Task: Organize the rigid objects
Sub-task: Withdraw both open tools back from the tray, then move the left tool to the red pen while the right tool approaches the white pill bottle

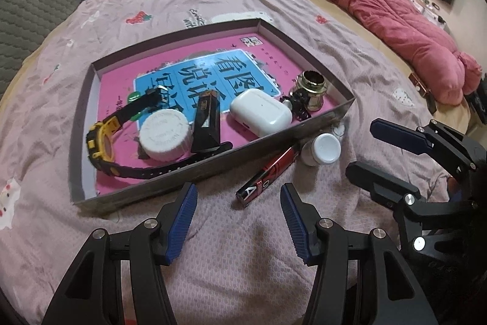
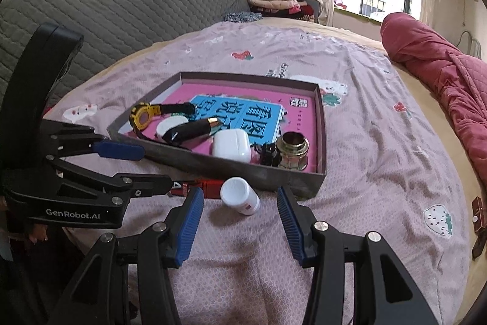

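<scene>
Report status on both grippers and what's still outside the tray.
Left gripper open, empty. Right gripper open, facing small white-capped bottle. Bottle and red-black tube outside grey cardboard tray. Nothing blocking.

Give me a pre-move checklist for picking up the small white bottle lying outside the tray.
1. Right tongs open: ok, jaws spread wide.
2. White bottle lined up between the right jaws: ok, it lies on its side just ahead of them.
3. Left tongs out of the way: ok, open and empty, nearer the red-and-black stick.
4. Stick apart from the bottle: cannot tell, they lie very close.
5. Free space in the tray: ok, bare pink floor shows toward the far side.
6. Bottle cap tight: cannot tell.
</scene>
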The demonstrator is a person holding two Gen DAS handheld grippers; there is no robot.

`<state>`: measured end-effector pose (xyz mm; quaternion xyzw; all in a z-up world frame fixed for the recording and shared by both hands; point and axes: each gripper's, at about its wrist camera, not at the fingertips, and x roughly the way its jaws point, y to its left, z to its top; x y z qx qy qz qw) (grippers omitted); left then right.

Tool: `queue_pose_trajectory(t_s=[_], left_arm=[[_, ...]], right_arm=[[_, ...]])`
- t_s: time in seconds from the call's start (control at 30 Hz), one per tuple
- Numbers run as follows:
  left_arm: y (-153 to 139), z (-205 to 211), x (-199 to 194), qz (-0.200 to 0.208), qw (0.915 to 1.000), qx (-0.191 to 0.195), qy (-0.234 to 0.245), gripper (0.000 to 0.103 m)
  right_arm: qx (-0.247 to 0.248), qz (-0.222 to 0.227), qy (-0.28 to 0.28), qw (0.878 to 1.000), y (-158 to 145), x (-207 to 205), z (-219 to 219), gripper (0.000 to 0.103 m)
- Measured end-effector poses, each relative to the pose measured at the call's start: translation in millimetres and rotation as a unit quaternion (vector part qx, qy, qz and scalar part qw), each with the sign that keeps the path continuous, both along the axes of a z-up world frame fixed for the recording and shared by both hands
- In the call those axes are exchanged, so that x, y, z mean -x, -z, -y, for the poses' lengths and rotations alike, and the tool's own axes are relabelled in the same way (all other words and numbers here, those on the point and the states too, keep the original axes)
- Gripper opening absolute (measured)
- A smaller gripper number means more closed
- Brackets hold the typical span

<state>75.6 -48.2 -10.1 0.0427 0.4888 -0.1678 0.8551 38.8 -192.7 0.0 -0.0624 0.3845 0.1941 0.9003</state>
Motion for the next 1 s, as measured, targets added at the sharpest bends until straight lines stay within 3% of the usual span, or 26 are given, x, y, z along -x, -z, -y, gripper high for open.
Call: queue_pose_trajectory(t_s=[0.4,1.0], left_arm=[[27,17,-19,-0.024,0.9988,-0.013,0.041,0.058],[45,16,-37,-0.064,0.9965,0.034,0.040,0.054]], right_arm=[[0.023,-0.024,-0.015,0.999,24,-13,-8,0.050],[0.013,-0.033,-0.033,0.999,37,-35,-7,0.050]])
